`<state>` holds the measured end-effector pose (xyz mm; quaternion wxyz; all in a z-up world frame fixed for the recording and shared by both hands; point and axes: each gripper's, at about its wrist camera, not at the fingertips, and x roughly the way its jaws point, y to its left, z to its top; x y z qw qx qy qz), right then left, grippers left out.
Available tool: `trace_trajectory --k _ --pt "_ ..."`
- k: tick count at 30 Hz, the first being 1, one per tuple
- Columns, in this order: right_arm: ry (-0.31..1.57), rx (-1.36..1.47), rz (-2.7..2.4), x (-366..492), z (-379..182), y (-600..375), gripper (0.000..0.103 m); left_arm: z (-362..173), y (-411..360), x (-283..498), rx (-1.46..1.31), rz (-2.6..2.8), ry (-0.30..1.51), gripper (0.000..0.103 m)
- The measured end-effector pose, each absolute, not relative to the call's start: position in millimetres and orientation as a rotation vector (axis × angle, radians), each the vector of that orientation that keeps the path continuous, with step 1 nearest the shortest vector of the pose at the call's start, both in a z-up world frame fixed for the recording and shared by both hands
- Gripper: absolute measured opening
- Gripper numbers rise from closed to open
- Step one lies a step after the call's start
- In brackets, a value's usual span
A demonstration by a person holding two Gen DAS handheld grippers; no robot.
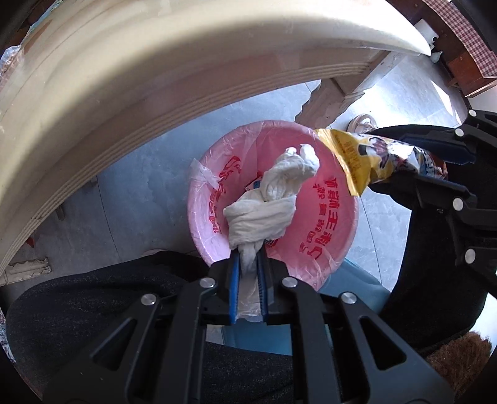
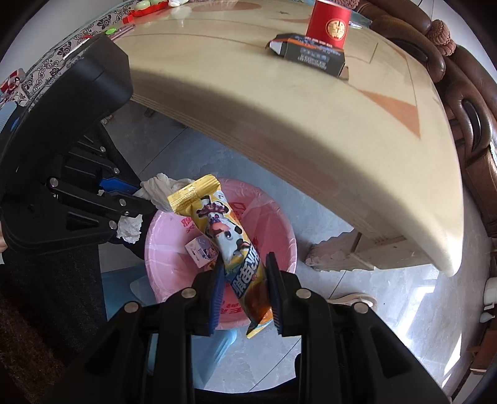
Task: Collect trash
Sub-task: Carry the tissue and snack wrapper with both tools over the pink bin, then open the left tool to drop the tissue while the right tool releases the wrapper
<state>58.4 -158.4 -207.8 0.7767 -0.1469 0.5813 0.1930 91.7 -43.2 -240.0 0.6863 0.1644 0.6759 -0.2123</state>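
A bin lined with a pink printed bag (image 1: 313,199) (image 2: 273,227) stands on the floor below both grippers. My left gripper (image 1: 248,248) is shut on a crumpled white tissue (image 1: 273,192), which hangs over the bin's mouth. In the right wrist view the left gripper (image 2: 141,202) and the tissue (image 2: 158,189) show at the bin's left rim. My right gripper (image 2: 245,264) is shut on a yellow snack wrapper (image 2: 217,223) over the bin. The left wrist view has that wrapper (image 1: 363,158) at the bin's right rim. A small white carton (image 2: 200,248) lies inside the bin.
A cream table (image 2: 310,118) overhangs the bin; its edge (image 1: 124,102) curves close above. On it stand a red paper cup (image 2: 329,23) and a dark box (image 2: 310,56). A brown sofa (image 2: 466,108) is at the right, a shoe (image 2: 351,300) on the grey tiled floor, dark-clothed legs (image 1: 93,310) near the bin.
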Motion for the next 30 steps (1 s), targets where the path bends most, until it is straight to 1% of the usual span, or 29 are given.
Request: trace_trajectory --k 9,22,30 --pt "1.359 -0.229 0.399 67.6 -264.4 -165.2 0.026 -280.9 -44.7 98.5 0.354 -0.467 1.608 0.011" --pt "1.486 -0.135 0.394 89.6 -333.2 -170.9 0.026 -353.1 -52.2 116.2 0.174 -0.413 1.789 0.011" --pt "1.548 -0.088 0.384 94.1 -358.6 -173.0 0.026 -374.4 -48.6 126.0 0.092 -0.373 1.841 0.011"
